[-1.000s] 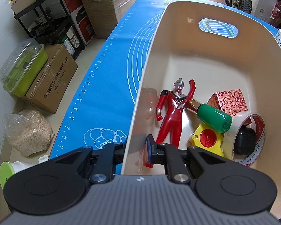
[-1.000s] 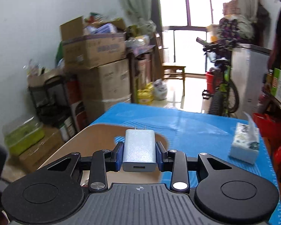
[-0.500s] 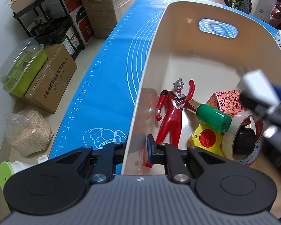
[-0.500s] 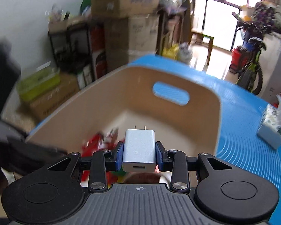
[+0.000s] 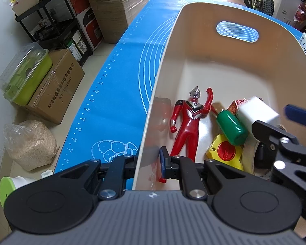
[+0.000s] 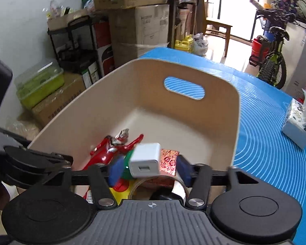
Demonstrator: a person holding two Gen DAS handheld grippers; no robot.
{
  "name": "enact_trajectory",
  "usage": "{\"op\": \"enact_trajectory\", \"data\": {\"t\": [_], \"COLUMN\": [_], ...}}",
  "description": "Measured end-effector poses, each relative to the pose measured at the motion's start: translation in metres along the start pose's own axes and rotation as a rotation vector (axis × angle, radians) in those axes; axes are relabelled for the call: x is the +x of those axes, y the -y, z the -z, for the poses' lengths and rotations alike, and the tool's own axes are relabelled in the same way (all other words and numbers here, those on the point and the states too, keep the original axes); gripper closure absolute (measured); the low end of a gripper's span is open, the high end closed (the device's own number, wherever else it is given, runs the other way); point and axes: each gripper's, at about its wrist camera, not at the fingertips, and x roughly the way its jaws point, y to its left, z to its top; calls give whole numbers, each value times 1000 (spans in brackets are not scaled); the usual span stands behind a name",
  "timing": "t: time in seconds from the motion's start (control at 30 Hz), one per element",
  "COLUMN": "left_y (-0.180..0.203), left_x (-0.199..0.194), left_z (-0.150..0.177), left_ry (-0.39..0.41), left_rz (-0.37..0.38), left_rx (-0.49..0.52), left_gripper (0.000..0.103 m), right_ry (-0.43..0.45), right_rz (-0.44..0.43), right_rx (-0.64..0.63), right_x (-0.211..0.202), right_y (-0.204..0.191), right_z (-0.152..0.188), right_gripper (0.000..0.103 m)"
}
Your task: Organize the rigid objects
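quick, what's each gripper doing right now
Left gripper: shut on the bin wall.
Right gripper: open, white charger loose between its fingers.

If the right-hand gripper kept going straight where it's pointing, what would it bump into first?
Probably the white charger just ahead of the open right gripper, then the pile in the tub; depth is unclear.

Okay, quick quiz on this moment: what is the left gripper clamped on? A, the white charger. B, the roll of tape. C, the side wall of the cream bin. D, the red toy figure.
C: the left gripper has its jaws on either side of the cream bin wall, while the white charger sits loose between the right gripper's open jaws.
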Motion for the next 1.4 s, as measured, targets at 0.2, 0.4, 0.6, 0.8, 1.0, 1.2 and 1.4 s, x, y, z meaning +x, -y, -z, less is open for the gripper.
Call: {"op": "enact_trajectory", "data": {"t": [0.2, 0.4, 0.6, 0.8, 1.0, 1.2, 1.4], "left_y": [-1, 3, 15, 26, 32, 38, 49], "left_x": [-11, -36, -62, -88, -115, -143, -169], "left_z": [1, 1, 2, 15, 37, 59, 82], "left_ry": [45, 146, 194, 216, 235, 259, 288], "left_rz": [6, 2, 7, 10, 11, 3, -11], "left_rx": [-12, -28, -16, -10, -26, -7, 24], "left_gripper": [80, 34, 33, 31, 31, 31, 27], "right_ry": [50, 111, 140, 156, 182, 207, 220], "right_rz": [34, 72, 103, 136, 144, 165, 178], "right_rx": [31, 61, 120, 141, 158, 163, 175], "right_x": [-18, -49, -80, -113, -152, -191, -222], "right_y": [6, 15, 29, 34, 34, 33, 33], "right_z": [-5, -5, 1, 11, 23, 44, 71], "right_gripper": [23, 9, 6, 6, 5, 4, 3]}}
